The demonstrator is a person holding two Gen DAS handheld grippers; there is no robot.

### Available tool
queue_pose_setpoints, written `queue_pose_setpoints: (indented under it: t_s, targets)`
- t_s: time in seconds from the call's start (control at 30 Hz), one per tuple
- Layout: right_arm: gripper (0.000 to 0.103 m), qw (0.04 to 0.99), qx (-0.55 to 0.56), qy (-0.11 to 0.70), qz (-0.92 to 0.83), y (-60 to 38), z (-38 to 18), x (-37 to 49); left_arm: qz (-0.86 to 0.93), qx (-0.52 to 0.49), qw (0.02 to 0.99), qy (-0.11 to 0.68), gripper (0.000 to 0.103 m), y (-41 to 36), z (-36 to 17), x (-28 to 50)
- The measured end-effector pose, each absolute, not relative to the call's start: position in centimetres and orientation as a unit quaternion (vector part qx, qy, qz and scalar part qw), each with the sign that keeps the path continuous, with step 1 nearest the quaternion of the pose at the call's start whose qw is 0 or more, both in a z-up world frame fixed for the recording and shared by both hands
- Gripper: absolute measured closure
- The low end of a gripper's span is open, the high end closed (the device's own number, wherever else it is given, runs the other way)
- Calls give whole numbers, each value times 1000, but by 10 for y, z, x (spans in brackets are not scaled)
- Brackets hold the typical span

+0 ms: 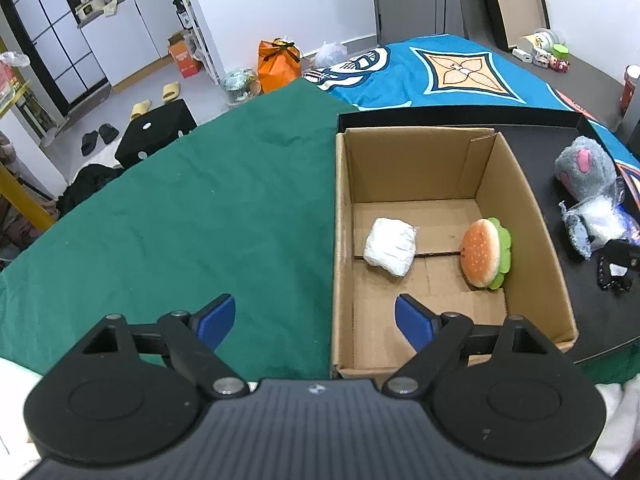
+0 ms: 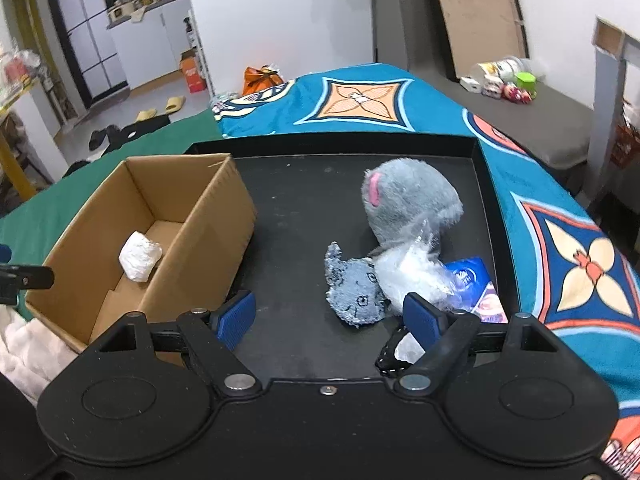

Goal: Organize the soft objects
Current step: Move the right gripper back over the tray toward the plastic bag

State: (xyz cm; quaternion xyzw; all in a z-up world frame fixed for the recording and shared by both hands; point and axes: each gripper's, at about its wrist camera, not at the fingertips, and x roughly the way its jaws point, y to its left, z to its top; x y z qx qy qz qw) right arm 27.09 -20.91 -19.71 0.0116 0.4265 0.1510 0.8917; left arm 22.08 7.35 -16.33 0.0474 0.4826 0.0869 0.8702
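In the left wrist view, the left gripper fills the bottom of the frame with its blue-padded jaws spread wide and nothing between them. One pad hangs over the dark green cloth; the other hangs over the near end of the open brown cardboard box, which sits right of centre. Inside the box, a white crumpled soft bundle lies on the floor near the left wall. A plush hamburger toy with an orange bun and green lettuce edge stands on its edge against the right wall, well apart from the bundle.

In the right wrist view, the right gripper is at the bottom centre, its jaws also wide apart and gripping nothing. It hangs over the shallow black tray that carries the box at the left of the frame. A small blue denim fabric piece with drawn markings lies just beyond the pads, nearer the right one. Touching it on the right is a clear plastic bag with white stuffing, which overlaps a blue printed packet. Behind these sits a grey fluffy plush toy with a pink patch. A black mesh item shows beneath the right pad. The tray rests on a teal patterned bedspread.
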Motion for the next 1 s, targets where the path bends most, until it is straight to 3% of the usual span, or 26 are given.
queue_pose_setpoints:
  t_s: [1.0]
  targets:
    - [23, 900, 71, 426, 65, -257, -231, 314, 121, 83, 847, 512, 16, 29, -159, 259]
